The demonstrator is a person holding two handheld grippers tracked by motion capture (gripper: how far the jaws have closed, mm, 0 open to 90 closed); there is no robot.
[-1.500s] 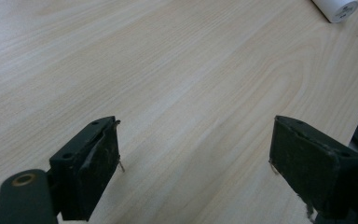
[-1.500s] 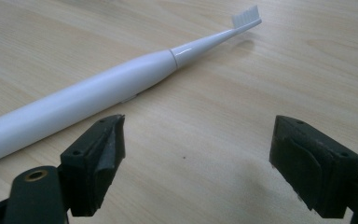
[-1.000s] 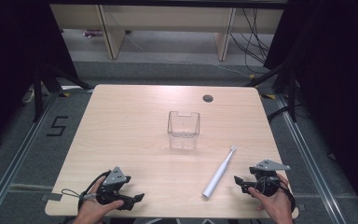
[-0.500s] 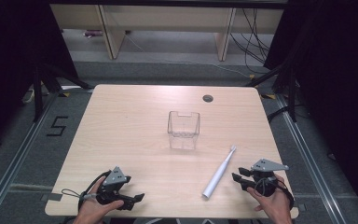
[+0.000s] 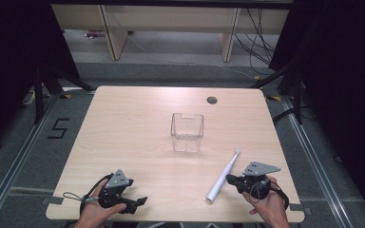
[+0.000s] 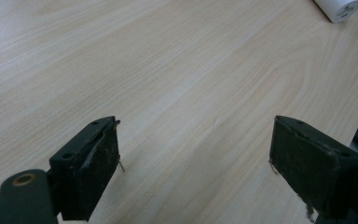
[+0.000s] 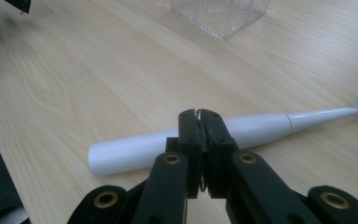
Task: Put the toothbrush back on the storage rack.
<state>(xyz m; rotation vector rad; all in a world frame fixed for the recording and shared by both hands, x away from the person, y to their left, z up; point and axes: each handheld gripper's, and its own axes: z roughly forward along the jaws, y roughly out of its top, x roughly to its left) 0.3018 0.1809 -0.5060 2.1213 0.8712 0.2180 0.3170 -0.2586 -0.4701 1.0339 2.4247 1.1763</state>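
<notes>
Toothbrush [image 5: 223,175] flat, head toward far right corner

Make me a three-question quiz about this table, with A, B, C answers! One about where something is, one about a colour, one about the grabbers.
1. Where does the toothbrush lie?
A. inside the clear box
B. flat on the table, near the right hand-held gripper
C. on the floor

2. What colour is the toothbrush?
A. white
B. red
C. green

3. How do the left hand-held gripper's jaws stand?
A. shut on the toothbrush
B. shut on nothing
C. wide apart

Answers:
1 B: it lies on the table beside the right hand-held gripper, outside the clear box.
2 A: handle and neck are white.
3 C: the left hand-held gripper shows bare wood between its jaws.
</notes>
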